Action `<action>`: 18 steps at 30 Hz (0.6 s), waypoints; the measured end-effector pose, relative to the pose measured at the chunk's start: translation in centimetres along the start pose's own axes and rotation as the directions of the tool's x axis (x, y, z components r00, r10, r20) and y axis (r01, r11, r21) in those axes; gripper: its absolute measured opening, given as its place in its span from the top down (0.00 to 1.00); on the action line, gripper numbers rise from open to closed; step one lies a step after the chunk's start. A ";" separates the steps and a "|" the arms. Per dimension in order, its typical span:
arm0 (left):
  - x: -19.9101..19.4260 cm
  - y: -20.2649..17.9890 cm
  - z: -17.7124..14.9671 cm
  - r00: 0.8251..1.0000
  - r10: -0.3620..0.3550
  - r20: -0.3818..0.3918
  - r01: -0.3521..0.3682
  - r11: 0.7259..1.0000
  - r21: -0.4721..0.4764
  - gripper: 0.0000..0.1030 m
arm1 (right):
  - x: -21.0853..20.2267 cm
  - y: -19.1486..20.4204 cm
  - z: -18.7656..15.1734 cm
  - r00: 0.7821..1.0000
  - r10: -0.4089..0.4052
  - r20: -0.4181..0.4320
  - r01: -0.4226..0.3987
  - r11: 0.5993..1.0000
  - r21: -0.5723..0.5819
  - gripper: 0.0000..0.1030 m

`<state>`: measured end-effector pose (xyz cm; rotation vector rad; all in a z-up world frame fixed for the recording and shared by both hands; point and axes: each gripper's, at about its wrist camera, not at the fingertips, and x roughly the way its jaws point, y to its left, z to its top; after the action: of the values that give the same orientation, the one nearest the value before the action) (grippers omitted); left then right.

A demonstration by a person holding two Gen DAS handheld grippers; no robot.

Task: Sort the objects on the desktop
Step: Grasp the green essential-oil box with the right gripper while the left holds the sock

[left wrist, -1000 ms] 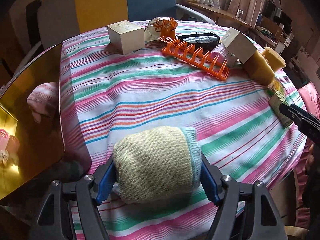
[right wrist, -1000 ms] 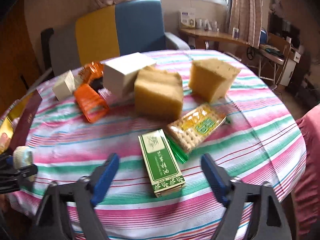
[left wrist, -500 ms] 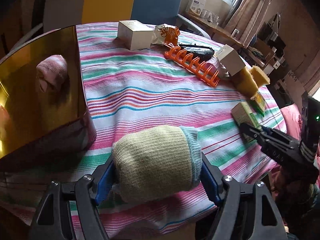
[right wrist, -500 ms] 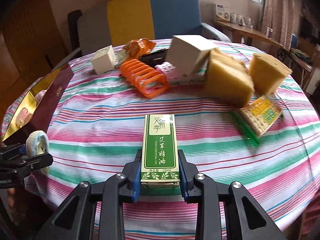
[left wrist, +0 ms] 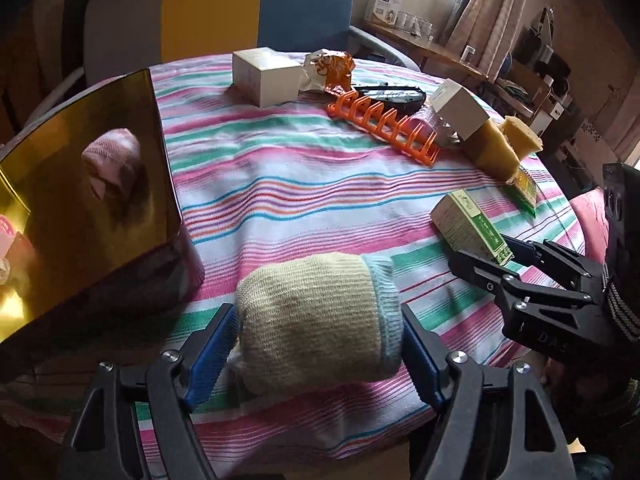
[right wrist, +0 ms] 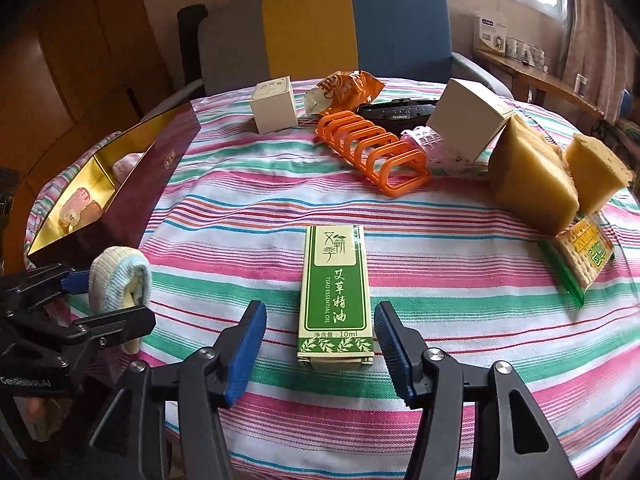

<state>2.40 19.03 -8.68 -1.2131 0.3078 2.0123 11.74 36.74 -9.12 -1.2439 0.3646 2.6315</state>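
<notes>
On the striped table [right wrist: 460,272] | green box [right wrist: 336,296] flat, long axis pointing away from right gripper [right wrist: 320,344], jaws opening, clear of it | left gripper [left wrist: 320,344] opening around rolled sock [left wrist: 316,320]

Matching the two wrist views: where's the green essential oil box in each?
Left wrist: green essential oil box at right of centre, lying on the striped cloth, its near end between the fingers of the right gripper.
Right wrist: bottom centre, flat on the cloth, between the two blue pads without touching them as the jaws open.
Shared landmark: the orange rack, beyond the box in both views.
</notes>
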 end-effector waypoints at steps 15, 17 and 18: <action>-0.6 -0.1 -0.2 0.999 0.034 -0.002 -0.034 0.999 0.037 0.19 | -0.5 -0.7 0.6 0.999 -0.027 0.023 0.027 1.000 0.009 0.38; 0.0 -0.4 -0.1 0.999 0.046 -0.019 -0.045 0.998 0.046 0.19 | -0.4 -0.7 0.6 0.999 -0.034 0.017 0.034 0.999 0.007 0.42; 0.3 -0.5 -0.1 0.999 0.047 -0.026 -0.045 0.998 0.047 0.19 | -0.3 -0.7 0.6 0.999 -0.036 0.014 0.036 0.999 0.006 0.46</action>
<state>2.77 19.43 -8.90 -1.2154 0.3969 2.0182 11.69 37.58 -8.64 -1.2183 0.3433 2.6057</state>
